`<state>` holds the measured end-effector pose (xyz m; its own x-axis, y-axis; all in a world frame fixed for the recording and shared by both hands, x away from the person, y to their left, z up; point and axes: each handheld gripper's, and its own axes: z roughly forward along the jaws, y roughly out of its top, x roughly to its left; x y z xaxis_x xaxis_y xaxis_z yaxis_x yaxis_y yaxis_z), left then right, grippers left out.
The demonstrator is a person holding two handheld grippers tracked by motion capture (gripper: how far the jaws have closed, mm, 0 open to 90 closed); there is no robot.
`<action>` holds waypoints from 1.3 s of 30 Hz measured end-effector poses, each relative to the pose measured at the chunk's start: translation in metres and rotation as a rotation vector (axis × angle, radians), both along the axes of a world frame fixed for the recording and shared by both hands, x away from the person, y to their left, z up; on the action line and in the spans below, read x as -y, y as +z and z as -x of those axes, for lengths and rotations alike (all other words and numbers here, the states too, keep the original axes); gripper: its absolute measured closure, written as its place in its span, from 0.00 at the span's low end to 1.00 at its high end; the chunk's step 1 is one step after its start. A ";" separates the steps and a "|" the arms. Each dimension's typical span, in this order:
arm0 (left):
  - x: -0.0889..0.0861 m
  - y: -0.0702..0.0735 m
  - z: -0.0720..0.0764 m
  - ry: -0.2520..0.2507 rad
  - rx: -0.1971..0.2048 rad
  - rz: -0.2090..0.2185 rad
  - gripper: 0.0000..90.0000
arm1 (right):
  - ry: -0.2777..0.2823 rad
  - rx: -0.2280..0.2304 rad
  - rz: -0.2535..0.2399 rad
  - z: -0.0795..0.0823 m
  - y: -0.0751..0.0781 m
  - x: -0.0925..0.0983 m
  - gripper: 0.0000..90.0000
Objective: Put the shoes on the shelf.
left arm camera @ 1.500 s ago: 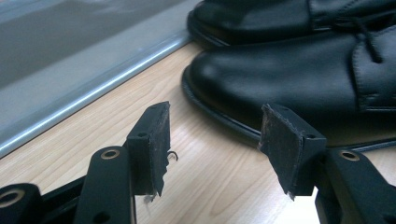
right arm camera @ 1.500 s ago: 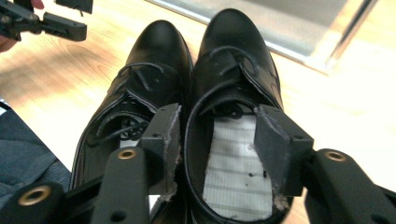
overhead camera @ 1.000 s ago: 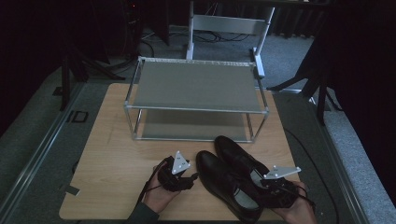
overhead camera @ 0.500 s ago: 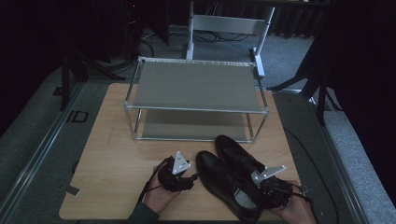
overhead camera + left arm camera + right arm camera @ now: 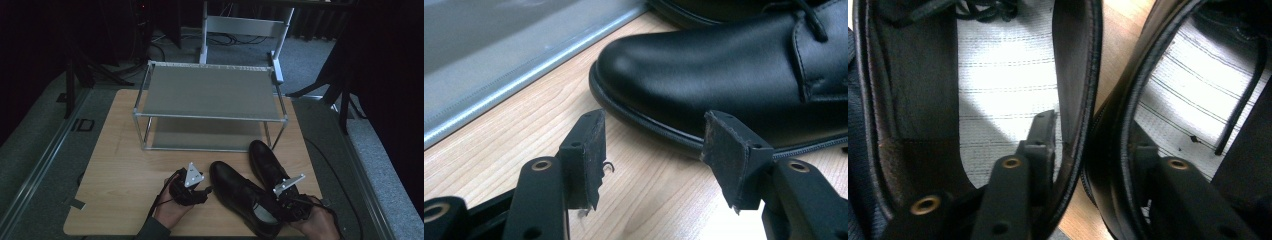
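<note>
Two black shoes (image 5: 250, 195) partly hide the right gripper (image 5: 292, 202), fingers closing inside them.

Black tongs (image 5: 651, 150), brass-ringed screw holes

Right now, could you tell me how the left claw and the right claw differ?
The left claw stands open and empty by the left shoe's toe. The right claw has just been closing, one jaw inside each heel opening, gripping the adjoining walls of the left shoe and the right shoe. Both work on the same pair.
</note>
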<state>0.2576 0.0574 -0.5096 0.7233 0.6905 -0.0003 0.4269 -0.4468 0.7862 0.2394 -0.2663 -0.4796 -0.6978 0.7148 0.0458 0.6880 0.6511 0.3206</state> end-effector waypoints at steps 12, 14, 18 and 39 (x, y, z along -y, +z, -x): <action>0.011 -0.006 0.005 -0.042 -0.018 -0.011 0.48 | -0.028 -0.008 -0.039 -0.003 0.000 0.004 0.88; 0.013 -0.007 0.005 -0.045 -0.019 -0.013 0.48 | -0.036 0.002 -0.047 -0.002 0.000 0.005 0.89; 0.013 -0.007 0.005 -0.045 -0.020 -0.016 0.48 | -0.045 0.010 -0.068 -0.003 0.000 0.007 0.90; 0.004 0.002 0.003 -0.023 -0.006 0.007 0.48 | -0.100 0.092 -0.151 -0.001 0.007 -0.001 0.90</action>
<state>0.2545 0.0536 -0.5075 0.7391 0.6736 -0.0093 0.4211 -0.4513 0.7868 0.2399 -0.2657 -0.4728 -0.6298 0.7707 0.0970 0.7103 0.5209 0.4735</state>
